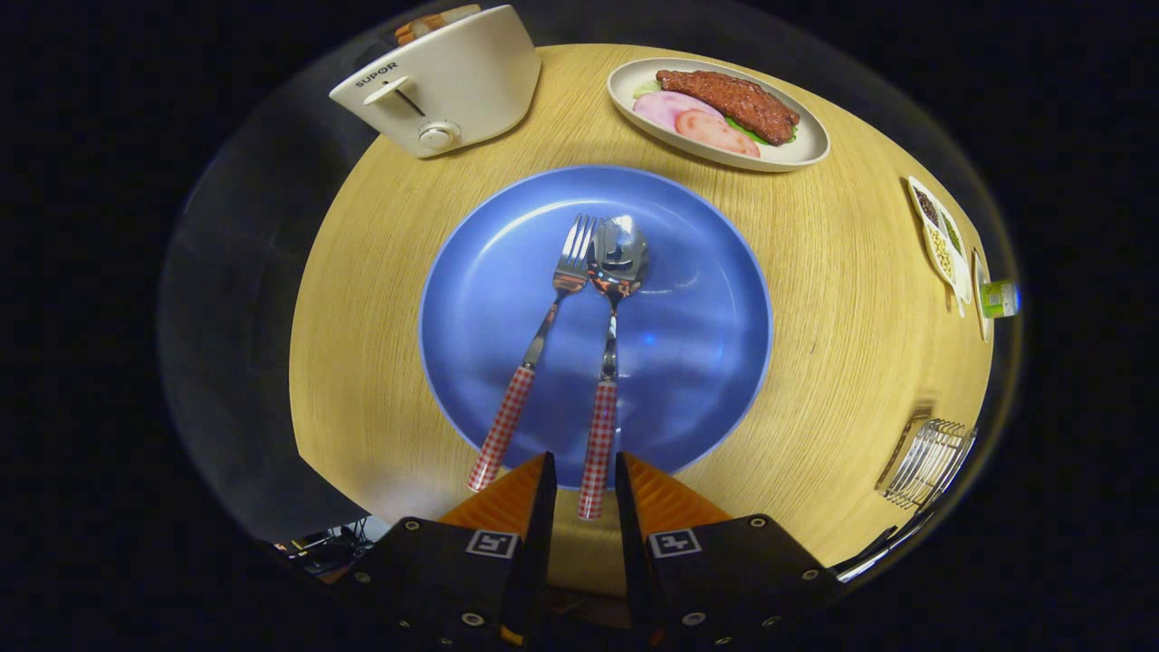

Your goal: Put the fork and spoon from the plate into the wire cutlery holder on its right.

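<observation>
Blue plate [507, 299] sits in the middle of a round wooden table [380, 299], and everything else can be placed from it. On the plate lie the fork [536, 344] and, touching it at the heads, the spoon [609, 362], both with red-checked handles that overhang the plate's near rim. The gripper [584, 475] hovers at that rim, its fingers parted with the spoon's handle end between them; they seem not to press on it yet. The holder [928, 462] stands well to the plate's right, with no cutlery seen in it. So I judge nothing is done: both pieces are left to move, the spoon likely first. Beyond the plate, a toaster [444, 86] reads "SUPOR"; a dish [797, 149] of meat stands beside it.
</observation>
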Tool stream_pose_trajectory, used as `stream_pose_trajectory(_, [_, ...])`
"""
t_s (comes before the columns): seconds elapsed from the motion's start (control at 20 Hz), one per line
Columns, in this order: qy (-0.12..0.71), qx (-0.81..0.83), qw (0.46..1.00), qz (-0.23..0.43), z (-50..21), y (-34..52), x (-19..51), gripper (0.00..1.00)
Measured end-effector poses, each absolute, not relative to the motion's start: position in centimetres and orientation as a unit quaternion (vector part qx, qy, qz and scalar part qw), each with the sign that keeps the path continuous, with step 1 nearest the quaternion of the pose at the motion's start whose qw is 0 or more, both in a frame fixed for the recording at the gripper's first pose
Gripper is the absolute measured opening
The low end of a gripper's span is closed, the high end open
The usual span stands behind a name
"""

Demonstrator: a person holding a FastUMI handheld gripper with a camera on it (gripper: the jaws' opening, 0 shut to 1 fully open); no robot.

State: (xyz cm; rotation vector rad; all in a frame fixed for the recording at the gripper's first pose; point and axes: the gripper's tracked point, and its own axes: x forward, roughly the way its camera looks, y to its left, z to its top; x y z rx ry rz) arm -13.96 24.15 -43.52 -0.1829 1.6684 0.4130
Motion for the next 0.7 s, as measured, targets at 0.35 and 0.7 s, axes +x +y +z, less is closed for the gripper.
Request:
stream_pose_trajectory(0.35, [0.720, -0.090, 0.660, 0.194, -43.5, 24.2, -13.4, 0.10])
stream_pose_trajectory(0.7, [0.696, -0.064, 0.693, 0.177, -38.8, 19.4, -11.3, 0.09])
